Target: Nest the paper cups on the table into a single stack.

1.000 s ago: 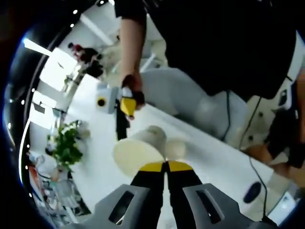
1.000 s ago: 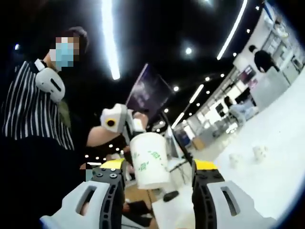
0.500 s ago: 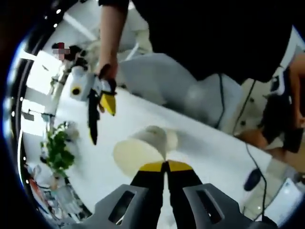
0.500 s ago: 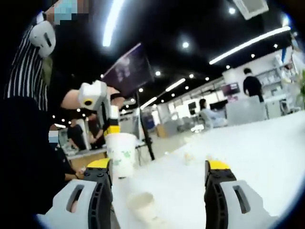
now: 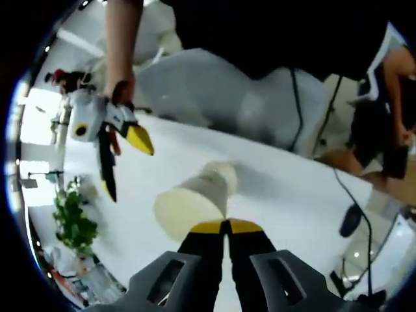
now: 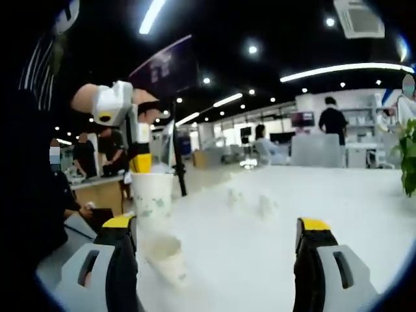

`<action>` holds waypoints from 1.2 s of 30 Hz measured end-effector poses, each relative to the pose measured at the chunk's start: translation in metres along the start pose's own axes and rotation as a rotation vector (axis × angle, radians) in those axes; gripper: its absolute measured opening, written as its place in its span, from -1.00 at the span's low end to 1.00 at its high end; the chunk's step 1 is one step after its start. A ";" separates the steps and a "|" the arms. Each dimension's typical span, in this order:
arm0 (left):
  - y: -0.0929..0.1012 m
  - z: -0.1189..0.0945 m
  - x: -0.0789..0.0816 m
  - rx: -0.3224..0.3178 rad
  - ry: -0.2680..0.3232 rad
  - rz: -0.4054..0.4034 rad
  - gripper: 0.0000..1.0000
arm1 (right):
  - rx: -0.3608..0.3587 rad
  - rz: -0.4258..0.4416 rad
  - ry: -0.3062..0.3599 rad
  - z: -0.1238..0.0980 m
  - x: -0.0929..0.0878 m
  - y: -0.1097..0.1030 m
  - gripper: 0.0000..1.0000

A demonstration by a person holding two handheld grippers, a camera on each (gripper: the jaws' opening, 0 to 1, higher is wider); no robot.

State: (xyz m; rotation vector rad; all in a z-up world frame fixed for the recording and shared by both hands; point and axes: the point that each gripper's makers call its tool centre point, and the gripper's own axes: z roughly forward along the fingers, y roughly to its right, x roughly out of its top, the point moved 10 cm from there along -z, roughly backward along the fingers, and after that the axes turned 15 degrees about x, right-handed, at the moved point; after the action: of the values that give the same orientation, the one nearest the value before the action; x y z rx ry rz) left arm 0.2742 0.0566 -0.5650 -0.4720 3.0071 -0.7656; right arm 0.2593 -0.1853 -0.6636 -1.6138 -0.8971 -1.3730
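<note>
left gripper: jaws closed on paper cup's rim, cup raised above table | right gripper: jaws spread wide, nothing between them, low over table, beside that cup

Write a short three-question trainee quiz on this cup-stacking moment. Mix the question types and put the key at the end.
1. True or false: the right gripper has its fingers spread wide with nothing between them.
2. What does the left gripper hold? A) a plant B) a paper cup C) a cable
3. Fill in: in the right gripper view, a loose cup stands on the white ____ near the right gripper's left finger.

Key: 1 true. 2 B, the held cup, pinched at its rim. 3 table.
</note>
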 end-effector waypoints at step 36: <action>0.012 0.067 0.015 -0.059 -0.046 0.064 -0.99 | 0.007 0.028 -0.011 -0.017 -0.011 0.003 1.00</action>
State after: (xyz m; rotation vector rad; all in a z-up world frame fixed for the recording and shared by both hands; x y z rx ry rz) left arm 0.2614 0.0307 -0.6288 -0.3873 2.9927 -0.6544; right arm 0.2536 -0.2020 -0.6739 -1.6241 -0.8813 -1.3417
